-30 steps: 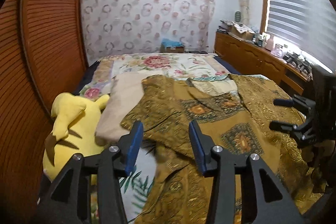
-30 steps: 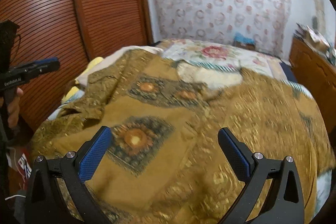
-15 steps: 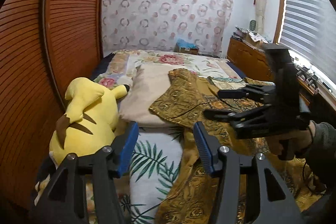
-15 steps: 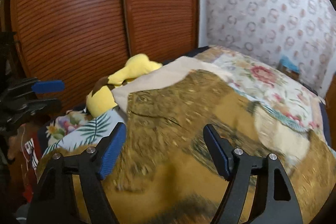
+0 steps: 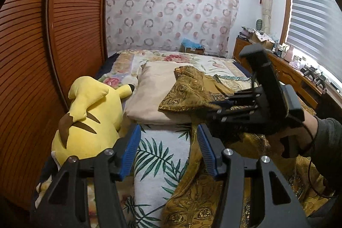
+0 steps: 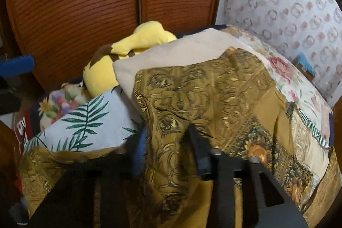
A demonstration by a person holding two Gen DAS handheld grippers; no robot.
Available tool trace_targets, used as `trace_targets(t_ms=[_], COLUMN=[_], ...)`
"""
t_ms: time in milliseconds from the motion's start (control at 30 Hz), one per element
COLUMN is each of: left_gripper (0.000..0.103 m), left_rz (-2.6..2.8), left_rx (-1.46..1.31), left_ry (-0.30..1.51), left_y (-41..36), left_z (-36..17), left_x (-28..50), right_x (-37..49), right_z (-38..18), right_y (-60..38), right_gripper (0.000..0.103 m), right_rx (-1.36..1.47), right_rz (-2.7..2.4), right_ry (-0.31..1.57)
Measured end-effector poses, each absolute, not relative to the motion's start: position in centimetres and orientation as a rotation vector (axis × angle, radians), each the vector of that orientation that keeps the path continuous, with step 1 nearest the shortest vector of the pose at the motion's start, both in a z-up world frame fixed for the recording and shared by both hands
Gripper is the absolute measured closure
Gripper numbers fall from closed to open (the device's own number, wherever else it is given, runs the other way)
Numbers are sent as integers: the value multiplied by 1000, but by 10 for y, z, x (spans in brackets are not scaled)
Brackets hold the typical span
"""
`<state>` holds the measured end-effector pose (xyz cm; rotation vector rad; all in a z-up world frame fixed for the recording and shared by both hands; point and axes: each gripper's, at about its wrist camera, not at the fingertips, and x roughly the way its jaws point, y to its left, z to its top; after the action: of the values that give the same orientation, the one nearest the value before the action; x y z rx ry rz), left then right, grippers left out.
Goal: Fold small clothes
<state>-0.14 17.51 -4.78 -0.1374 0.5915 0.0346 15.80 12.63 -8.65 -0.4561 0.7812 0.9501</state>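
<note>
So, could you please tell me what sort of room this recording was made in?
Most likely a home bedroom. A made bed with floral and leaf-print covers fills the middle, a beige pillow and a yellow plush toy lie on it, and louvred wooden wardrobe doors stand beside it.

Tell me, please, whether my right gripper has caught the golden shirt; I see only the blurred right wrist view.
Observer: In the left wrist view the right gripper has just been closing; its tips pinch the sleeve hem of the golden shirt, and that sleeve lies across the beige pillow.
Operator: Is the left gripper holding anything?
Observer: No, the left gripper stands open and empty above the leaf-print cover.
</note>
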Motion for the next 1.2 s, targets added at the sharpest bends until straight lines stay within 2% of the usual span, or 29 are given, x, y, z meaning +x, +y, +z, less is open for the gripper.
trace_targets(t_ms=[33, 133, 433, 500, 533, 900, 1033, 1200], left_gripper=[49, 49, 49, 49, 49, 49, 49, 49], left_rz=[30, 18, -16, -20, -22, -35, -42, -70], left_rx=[-139, -140, -124, -123, -123, -116, -111, -103], left_ry=[592, 596, 616, 621, 624, 675, 695, 706], left_y=[174, 169, 150, 147, 145, 120, 109, 93], left_z=[-48, -50, -55, -57, -58, -68, -72, -76], left_x=[-1, 3, 12, 15, 16, 45, 61, 79], right_x=[160, 166, 186, 191, 192, 197, 187, 174], right_z=[-84, -73, -47, -45, -44, -33, -26, -27], right_y=[124, 110, 64, 50, 44, -14, -42, -86], right_gripper=[82, 87, 88, 82, 72, 69, 47, 46], right_rx=[-439, -371, -246, -216, -210, -196, -222, -263], right_rz=[954, 941, 797, 770, 754, 691, 676, 624], right_ry=[777, 753, 708, 710, 710, 685, 654, 654])
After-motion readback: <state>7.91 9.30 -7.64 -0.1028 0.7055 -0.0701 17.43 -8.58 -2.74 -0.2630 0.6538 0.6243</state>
